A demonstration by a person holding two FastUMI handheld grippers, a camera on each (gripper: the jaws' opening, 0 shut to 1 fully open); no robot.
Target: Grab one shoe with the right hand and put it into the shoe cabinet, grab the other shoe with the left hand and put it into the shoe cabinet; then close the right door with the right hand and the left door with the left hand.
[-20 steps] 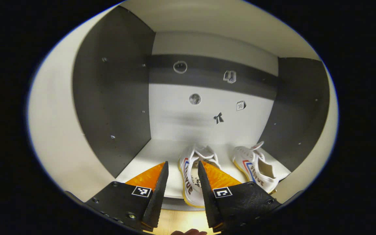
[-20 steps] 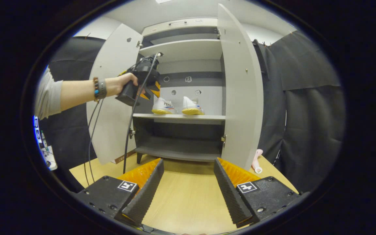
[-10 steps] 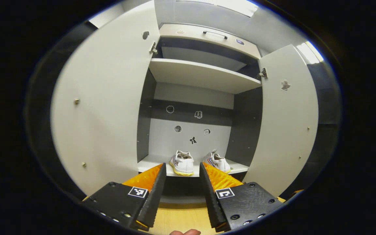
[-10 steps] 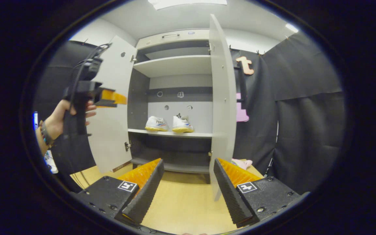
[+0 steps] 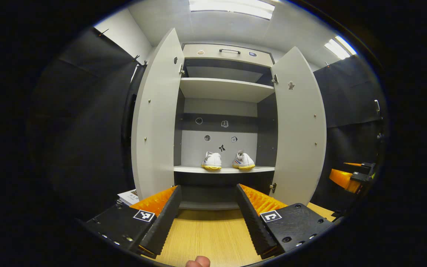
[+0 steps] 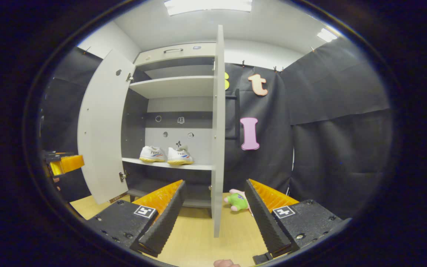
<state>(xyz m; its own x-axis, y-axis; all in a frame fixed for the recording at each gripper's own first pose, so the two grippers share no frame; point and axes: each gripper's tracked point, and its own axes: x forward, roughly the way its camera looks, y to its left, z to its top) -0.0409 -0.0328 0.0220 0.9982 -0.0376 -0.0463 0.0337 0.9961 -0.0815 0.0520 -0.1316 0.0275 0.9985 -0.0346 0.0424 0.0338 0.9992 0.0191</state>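
Note:
Two white shoes with yellow soles stand side by side on the cabinet's middle shelf (image 5: 224, 170): the left shoe (image 5: 212, 161) and the right shoe (image 5: 243, 161), seen also as left shoe (image 6: 153, 154) and right shoe (image 6: 179, 156). Both cabinet doors stand open: the left door (image 5: 155, 118) and the right door (image 5: 299, 126). From the right gripper view the right door (image 6: 218, 126) is edge-on, straight ahead. My left gripper (image 5: 208, 211) is open and empty, well back from the cabinet. My right gripper (image 6: 215, 211) is open and empty too, in front of the right door's edge.
The cabinet stands on a light wooden table (image 5: 206, 237). A green and pink plush toy (image 6: 238, 200) lies on the table by the right door. Papers (image 5: 128, 196) lie at the left door's foot. An upper shelf (image 5: 222, 89) sits above the shoes.
My left gripper has pulled back out of the cabinet, leaving the shoe on the shelf, and opened wider. My right gripper has swung right, so the right door is now edge-on.

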